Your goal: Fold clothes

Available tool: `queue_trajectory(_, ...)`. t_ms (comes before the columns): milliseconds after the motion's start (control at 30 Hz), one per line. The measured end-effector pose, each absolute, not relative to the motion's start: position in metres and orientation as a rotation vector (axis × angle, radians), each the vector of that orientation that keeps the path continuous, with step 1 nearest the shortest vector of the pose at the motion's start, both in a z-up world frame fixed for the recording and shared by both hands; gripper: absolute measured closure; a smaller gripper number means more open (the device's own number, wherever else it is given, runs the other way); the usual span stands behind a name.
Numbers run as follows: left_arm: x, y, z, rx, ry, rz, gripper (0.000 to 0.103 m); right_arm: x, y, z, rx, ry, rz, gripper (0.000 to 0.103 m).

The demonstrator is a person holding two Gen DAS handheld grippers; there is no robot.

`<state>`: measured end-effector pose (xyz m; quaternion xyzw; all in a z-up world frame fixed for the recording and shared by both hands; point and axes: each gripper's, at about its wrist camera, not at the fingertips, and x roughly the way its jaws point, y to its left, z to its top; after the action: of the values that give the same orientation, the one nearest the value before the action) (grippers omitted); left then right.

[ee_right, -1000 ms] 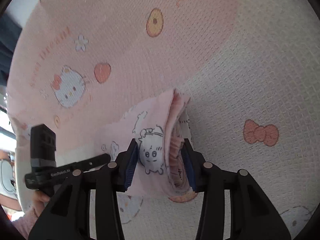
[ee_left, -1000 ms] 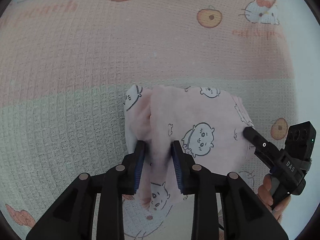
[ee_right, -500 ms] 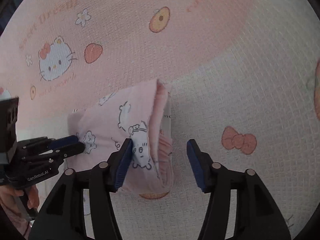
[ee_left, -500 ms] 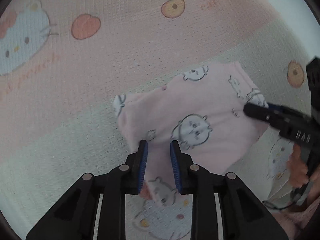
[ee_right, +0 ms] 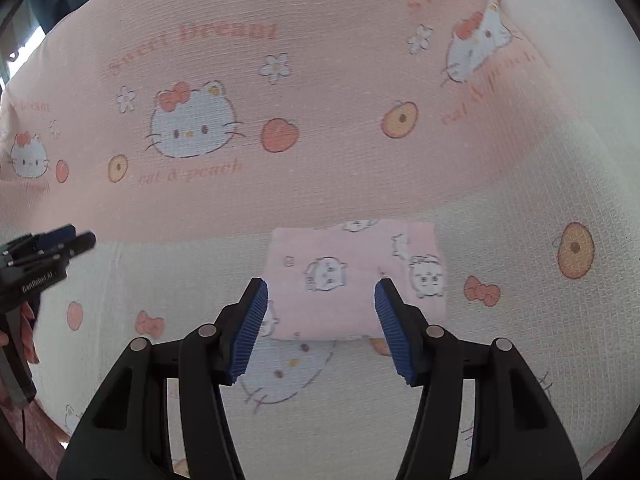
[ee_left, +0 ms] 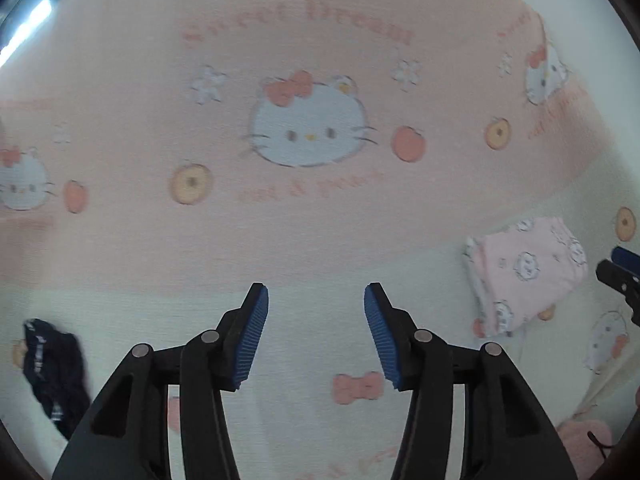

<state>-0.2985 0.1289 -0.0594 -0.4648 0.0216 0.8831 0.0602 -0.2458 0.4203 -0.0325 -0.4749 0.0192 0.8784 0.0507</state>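
Note:
A folded pink garment (ee_right: 356, 280) with small cartoon prints lies flat on the bed cover. In the left wrist view the same folded garment (ee_left: 524, 272) sits at the right. My right gripper (ee_right: 318, 320) hovers above its near edge, open, touching nothing. My left gripper (ee_left: 316, 332) is off to the left of the garment, its jaws opening, with only bed cover between them. The left gripper (ee_right: 60, 242) shows at the left edge of the right wrist view, and the tip of the right gripper (ee_left: 618, 268) at the right edge of the left wrist view.
A pink and cream waffle-weave bed cover (ee_left: 320, 208) with cat and peach prints fills both views. A dark crumpled garment (ee_left: 56, 372) lies at the left. A person's hand (ee_right: 24, 332) grips the left tool's handle. Pink fabric (ee_left: 584, 440) shows at the lower right.
Both grippers let go of the folded pink garment, opened and lifted away. The left one swung well to the left, so the garment now sits far right in its view.

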Motion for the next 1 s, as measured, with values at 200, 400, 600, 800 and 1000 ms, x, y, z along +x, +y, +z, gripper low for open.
queue_trajectory(200, -0.292, 0.022, 0.003, -1.418, -0.133, 2.816, 0.045, -0.249, 0.309, -0.013, -1.399, 0.046, 2.755, 0.045)
queue_trajectory(400, -0.245, -0.037, 0.043, -1.352, -0.17, 2.895, 0.034, -0.234, 0.221, 0.013, -1.348, 0.066, 2.843, 0.006)
queue_trajectory(600, -0.172, -0.05, 0.04, -1.295, -0.196, 3.039, 0.033, -0.181, 0.182, 0.041, -1.283, 0.03, 2.879, 0.001)
queue_trajectory(800, -0.097, -0.047, 0.022, -1.362, -0.163, 3.013, 0.033, -0.097, 0.159, 0.041, -1.243, -0.065, 2.873, 0.001)
queue_trajectory(1000, -0.026, -0.038, 0.004, -1.441, -0.125, 2.965, 0.033, -0.035, 0.157, 0.011, -1.347, 0.098, 2.813, 0.001)
